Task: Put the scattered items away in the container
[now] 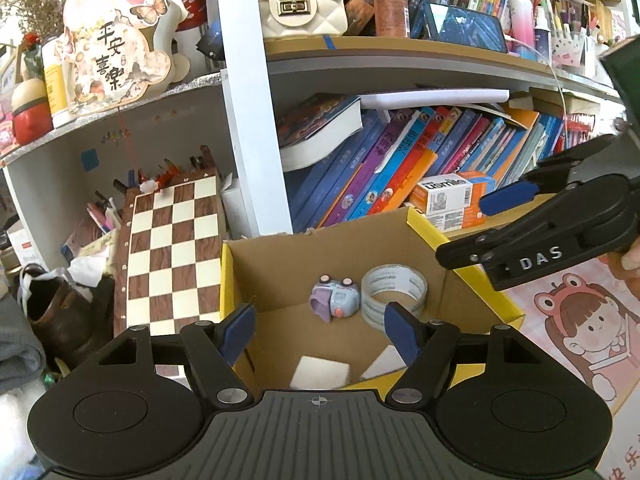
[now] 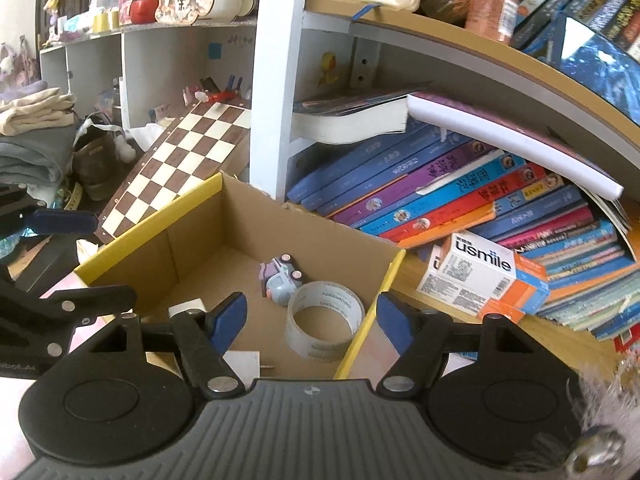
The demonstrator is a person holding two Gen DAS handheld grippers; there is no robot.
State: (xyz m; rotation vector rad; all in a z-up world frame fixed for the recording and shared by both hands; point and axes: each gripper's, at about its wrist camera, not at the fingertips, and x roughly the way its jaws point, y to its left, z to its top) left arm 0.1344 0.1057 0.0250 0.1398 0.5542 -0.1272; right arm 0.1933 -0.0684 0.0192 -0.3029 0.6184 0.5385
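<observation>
A crowded bookshelf [image 1: 400,46] fills the background, leaning books [image 2: 440,196] under a bowed board. A chessboard [image 1: 172,256] leans against a white upright [image 1: 248,100]. Daylight is bright.

An open cardboard box [image 1: 436,236] with yellow outer faces stands on the surface in front of the bookshelf, its flaps gone and its brown inside showing. On its floor, toward the far wall, a small lilac-and-blue toy car [image 1: 335,298] with pink wheels lies tipped on its side, and just beside it, touching or nearly so, a roll of clear tape [image 1: 394,294] rests tilted with its hole facing up. Nearer the front wall lie two white blocks [image 1: 320,372], slightly apart.
</observation>
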